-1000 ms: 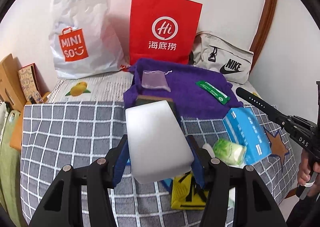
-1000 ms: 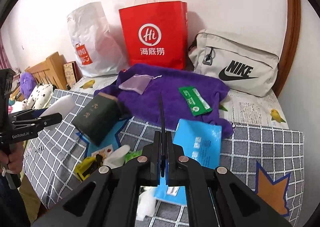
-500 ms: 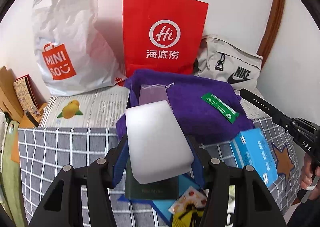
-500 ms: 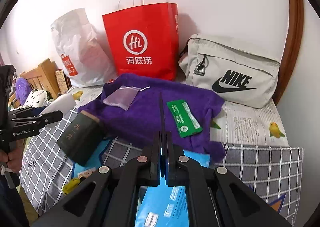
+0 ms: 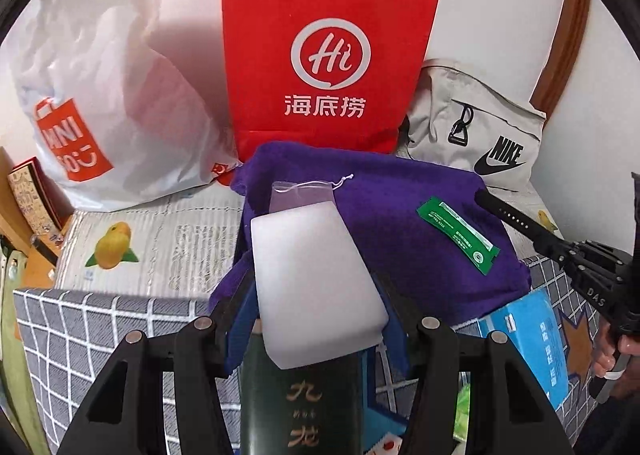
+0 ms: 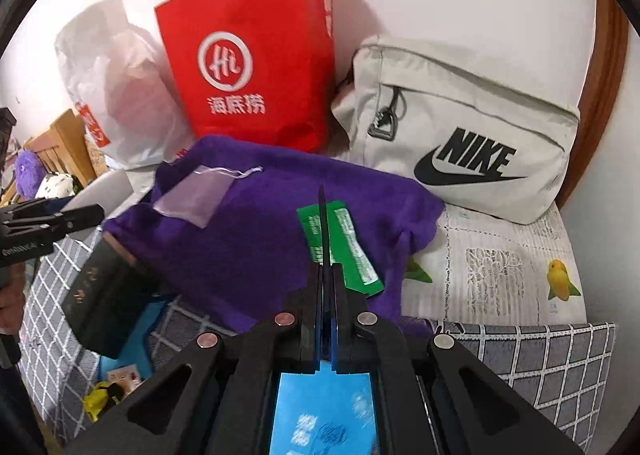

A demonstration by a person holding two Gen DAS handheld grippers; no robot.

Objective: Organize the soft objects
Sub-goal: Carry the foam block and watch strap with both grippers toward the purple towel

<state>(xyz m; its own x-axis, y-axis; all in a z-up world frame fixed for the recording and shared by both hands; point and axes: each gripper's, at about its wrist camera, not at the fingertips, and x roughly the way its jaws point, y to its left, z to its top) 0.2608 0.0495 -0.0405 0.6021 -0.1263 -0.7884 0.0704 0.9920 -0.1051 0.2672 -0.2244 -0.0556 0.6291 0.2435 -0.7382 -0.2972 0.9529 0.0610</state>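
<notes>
My left gripper [image 5: 316, 295] is shut on a white foam block [image 5: 312, 279] and holds it above the near edge of a purple towel [image 5: 400, 223]. The block hides part of a clear drawstring pouch [image 5: 300, 193] on the towel. A green sachet [image 5: 458, 241] lies on the towel's right. My right gripper [image 6: 322, 199] is shut and empty, its tips over the green sachet [image 6: 352, 251]. The left gripper and block show at that view's left edge [image 6: 100, 191]. The right gripper shows in the left wrist view [image 5: 516, 221].
A red paper bag [image 5: 320, 67], a white Miniso bag [image 5: 100, 95] and a beige Nike pouch [image 6: 460, 135] stand along the wall. A dark green box [image 5: 300, 395] and a blue tissue pack [image 5: 536, 335] lie on the checked blanket [image 5: 80, 335].
Both grippers have moved forward toward the purple towel and the bags. The left still holds the foam block; the dark green box now lies under it. The right stayed shut.
</notes>
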